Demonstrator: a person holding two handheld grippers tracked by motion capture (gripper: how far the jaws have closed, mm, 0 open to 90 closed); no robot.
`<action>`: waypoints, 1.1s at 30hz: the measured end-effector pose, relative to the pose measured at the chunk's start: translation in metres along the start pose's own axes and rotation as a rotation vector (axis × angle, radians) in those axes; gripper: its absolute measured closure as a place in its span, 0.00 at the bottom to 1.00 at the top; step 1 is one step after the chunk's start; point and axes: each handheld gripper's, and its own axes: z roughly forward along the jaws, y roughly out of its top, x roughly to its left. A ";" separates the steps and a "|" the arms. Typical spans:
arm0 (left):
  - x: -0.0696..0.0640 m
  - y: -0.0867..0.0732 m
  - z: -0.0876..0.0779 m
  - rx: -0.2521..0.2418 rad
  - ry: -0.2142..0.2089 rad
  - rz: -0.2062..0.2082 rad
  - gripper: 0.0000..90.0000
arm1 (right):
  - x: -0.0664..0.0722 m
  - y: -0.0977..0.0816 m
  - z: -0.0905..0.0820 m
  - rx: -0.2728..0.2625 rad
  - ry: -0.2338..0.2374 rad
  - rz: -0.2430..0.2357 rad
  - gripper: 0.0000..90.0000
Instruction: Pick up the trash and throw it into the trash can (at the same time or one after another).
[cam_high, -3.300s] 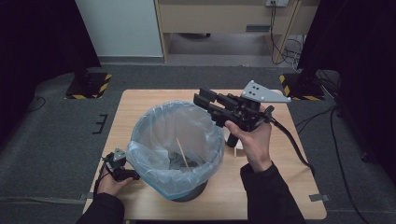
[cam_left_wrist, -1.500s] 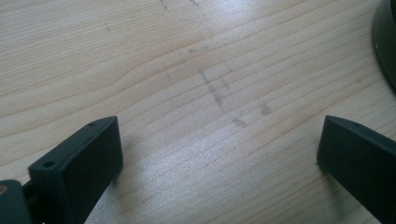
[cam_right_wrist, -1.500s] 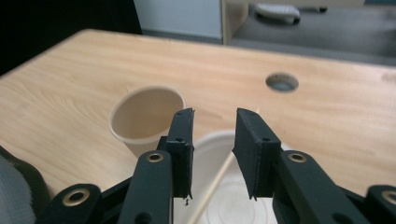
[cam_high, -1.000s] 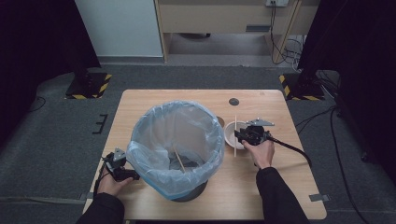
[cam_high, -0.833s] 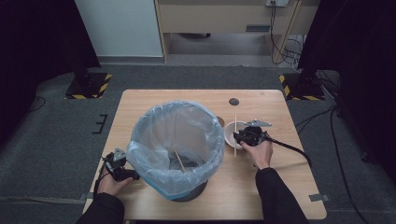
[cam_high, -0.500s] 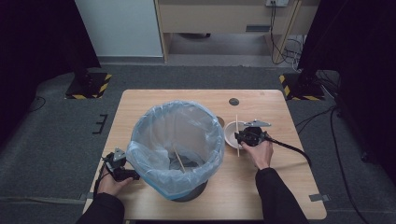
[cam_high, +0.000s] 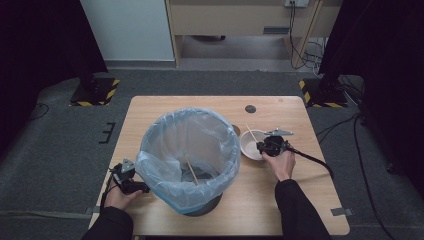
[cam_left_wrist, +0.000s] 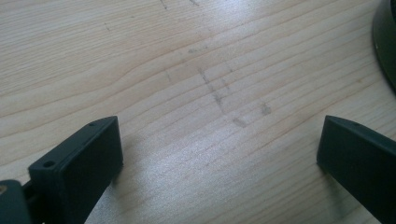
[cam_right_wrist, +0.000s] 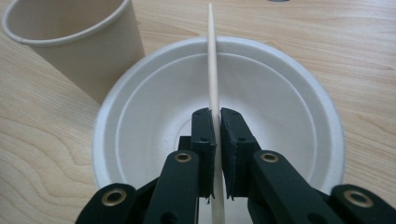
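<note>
A thin wooden stick (cam_right_wrist: 212, 70) lies across a white bowl (cam_right_wrist: 289, 116), one end poking out past the far rim. My right gripper (cam_right_wrist: 218, 116) is shut on the stick's near part; its jaws have just been closing on it. In the high view this gripper (cam_high: 265, 146) sits at the bowl's (cam_high: 248, 146) right edge, right of the bin. My left gripper (cam_left_wrist: 219, 140) rests open on bare wood with nothing between its jaws; from above it (cam_high: 135, 185) is at the bin's lower left.
A large bin with a pale blue plastic liner (cam_high: 187, 150) stands mid-table and holds another stick (cam_high: 191, 170). A paper cup (cam_right_wrist: 79, 42) stands just left of the bowl. A small dark disc (cam_high: 250, 108) lies near the wooden table's (cam_high: 300, 205) far edge. The bin's dark base (cam_left_wrist: 385, 42) is near the left gripper.
Three seconds ago the right gripper was raised beside the bin's rim; now it is down at the bowl. Over the last second neither hand has visibly shifted.
</note>
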 end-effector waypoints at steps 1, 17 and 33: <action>0.000 0.000 0.000 0.000 0.000 0.000 0.00 | -0.001 0.000 0.000 0.000 0.000 0.007 0.95; 0.000 0.000 0.000 0.000 0.000 0.000 0.00 | -0.012 0.014 -0.023 -0.093 0.035 0.070 0.95; 0.000 0.000 0.000 0.000 0.000 0.000 0.00 | -0.018 0.044 -0.073 -0.315 0.147 0.121 0.95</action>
